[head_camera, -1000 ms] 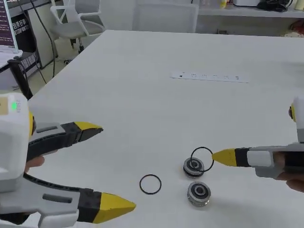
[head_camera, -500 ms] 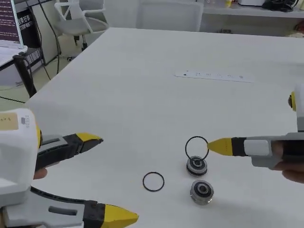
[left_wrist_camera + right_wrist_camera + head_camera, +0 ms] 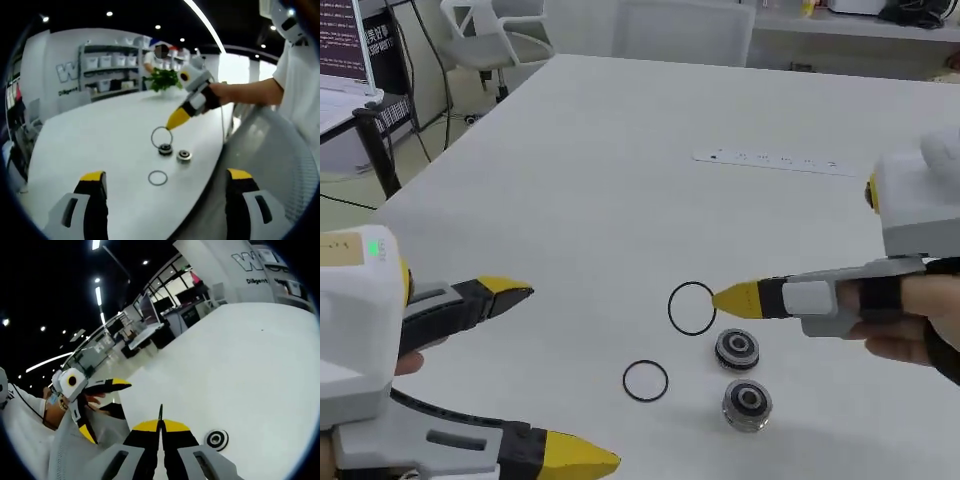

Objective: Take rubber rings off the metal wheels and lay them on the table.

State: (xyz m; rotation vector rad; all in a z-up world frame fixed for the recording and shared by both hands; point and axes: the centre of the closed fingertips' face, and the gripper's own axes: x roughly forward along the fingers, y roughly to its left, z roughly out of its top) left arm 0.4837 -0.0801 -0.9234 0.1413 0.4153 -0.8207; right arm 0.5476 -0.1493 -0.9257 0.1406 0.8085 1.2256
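**Right gripper (image 3: pixel 728 298) holds a rubber ring (image 3: pixel 692 307) over the table (image 3: pixel 620 180), beside the wheels**

A white table seen from above, with a hand-held gripper at each side. The right gripper reaches in from the right, its yellow jaws pressed together on one edge of a thin black rubber ring. In the right gripper view the ring shows as a dark sliver (image 3: pixel 160 415) caught between the two closed tips.

The ring's open loop extends past the jaw tips towards the person's left and hangs roughly upright rather than flat. It looks clear of the table, just up and left of the nearer of the two metal wheels (image 3: pixel 736 348), with the farther wheel (image 3: pixel 747 403) beyond it. A second ring (image 3: pixel 645 381) already lies flat on the table, a little left of the wheels.

The left gripper (image 3: pixel 567 376) hovers at the lower left, well apart from the work, jaws spread wide and holding nothing.

The coming move likely turns on what lies below the ring. Bare table sits straight under it and to its left, with the wheel close on its right. Lowering it, tipping the loop flat and parting the jaws should be the right hand's work alone.
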